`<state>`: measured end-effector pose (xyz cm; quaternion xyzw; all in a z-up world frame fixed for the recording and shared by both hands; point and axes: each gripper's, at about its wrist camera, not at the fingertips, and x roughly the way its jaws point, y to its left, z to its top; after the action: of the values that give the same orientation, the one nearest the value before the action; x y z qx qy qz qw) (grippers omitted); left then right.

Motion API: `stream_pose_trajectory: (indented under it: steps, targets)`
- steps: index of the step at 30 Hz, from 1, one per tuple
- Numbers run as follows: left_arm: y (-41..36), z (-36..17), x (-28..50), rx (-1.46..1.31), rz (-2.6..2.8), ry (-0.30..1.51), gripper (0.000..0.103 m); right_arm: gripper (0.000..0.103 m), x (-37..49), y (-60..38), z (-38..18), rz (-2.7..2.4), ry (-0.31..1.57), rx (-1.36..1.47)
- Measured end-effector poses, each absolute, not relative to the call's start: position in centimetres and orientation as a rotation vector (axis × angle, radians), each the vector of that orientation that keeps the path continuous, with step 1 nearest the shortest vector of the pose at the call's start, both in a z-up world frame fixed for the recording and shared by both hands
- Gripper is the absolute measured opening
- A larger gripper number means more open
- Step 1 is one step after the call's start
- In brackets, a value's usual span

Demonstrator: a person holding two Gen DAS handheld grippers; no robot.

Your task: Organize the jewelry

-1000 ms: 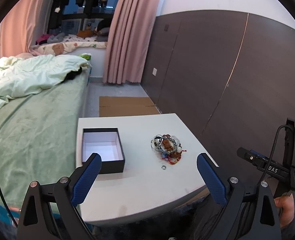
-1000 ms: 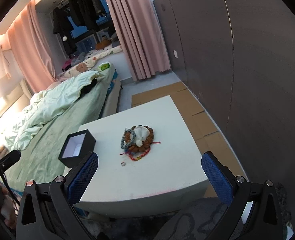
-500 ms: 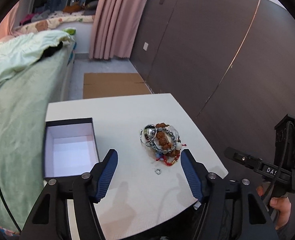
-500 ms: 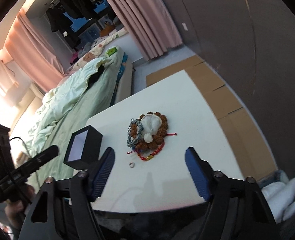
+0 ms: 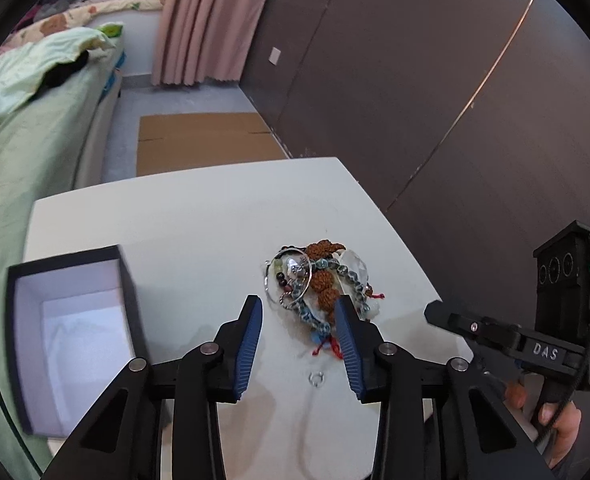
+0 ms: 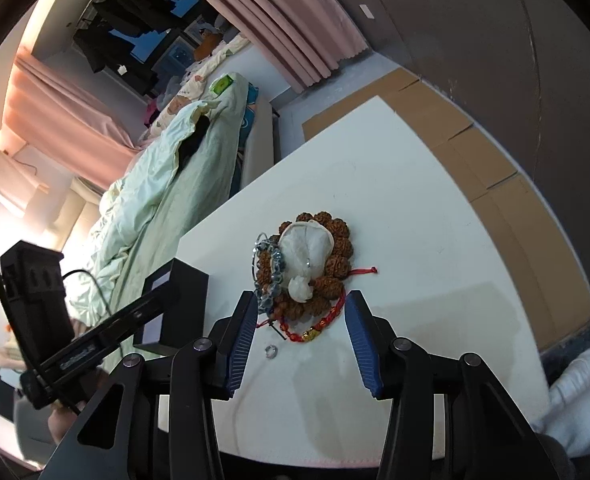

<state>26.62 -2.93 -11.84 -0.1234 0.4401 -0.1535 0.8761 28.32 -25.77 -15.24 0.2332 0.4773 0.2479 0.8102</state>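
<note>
Both grippers w/ jaws parted, holding nothing. Left gripper [image 5: 298,322] hangs low over the white counter [image 5: 199,216], its tips at the near edge of the jewelry pile [image 5: 319,280]: brown seed beads, grey-blue beads, thin hoops, red cord, all tangled mid-counter. Small ring [image 5: 316,379] lies loose just in front of the pile. Open black box [image 5: 71,332], white inside, sits to the left near the bed [image 5: 27,136]. Right gripper [image 6: 299,316] approx. same spot, pile [image 6: 309,264] just ahead of it.
</note>
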Motion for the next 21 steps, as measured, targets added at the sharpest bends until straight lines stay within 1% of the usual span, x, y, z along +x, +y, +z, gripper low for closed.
stream_pose_trajectory:
  steps: [1, 2, 3, 4, 12, 15, 17, 19, 21]
  targets:
    - [-3.1, -12.1, 27.0, -0.255, -0.327, 0.925, 0.039, 0.046, 28.4, -25.7, -15.4, 0.533, 1.025, 0.503]
    - [-3.2, -12.4, 27.5, -0.251, -0.334, 0.932, 0.039, 0.041, 28.6, -25.6, -15.8, 0.54, 1.033, 0.509]
    - [-3.4, -12.8, 28.1, -0.244, -0.344, 0.939, 0.039, 0.033, 28.8, -25.6, -16.0, 0.552, 1.04, 0.523]
    - [-3.6, -13.1, 28.5, -0.237, -0.348, 0.946, 0.038, 0.03, 29.0, -25.5, -16.2, 0.571, 1.044, 0.541]
    - [-5.1, -15.0, 30.5, -0.193, -0.392, 0.975, 0.032, 0.029, 29.8, -24.9, -16.1, 0.59, 1.036, 0.554]
    - [-5.0, -15.7, 30.7, -0.21, -0.401, 0.973, 0.024, 0.029, 30.1, -24.4, -16.1, 0.595, 1.039, 0.544]
    - [-4.9, -15.8, 30.9, -0.229, -0.413, 0.962, 0.009, 0.027, 30.4, -23.9, -16.1, 0.602, 1.047, 0.533]
    - [-4.8, -15.7, 30.9, -0.23, -0.42, 0.953, 0.004, 0.025, 30.6, -23.5, -16.2, 0.611, 1.057, 0.521]
    - [-4.6, -15.6, 30.8, -0.236, -0.422, 0.946, 0.002, 0.024, 31.0, -23.1, -16.2, 0.605, 1.06, 0.5]
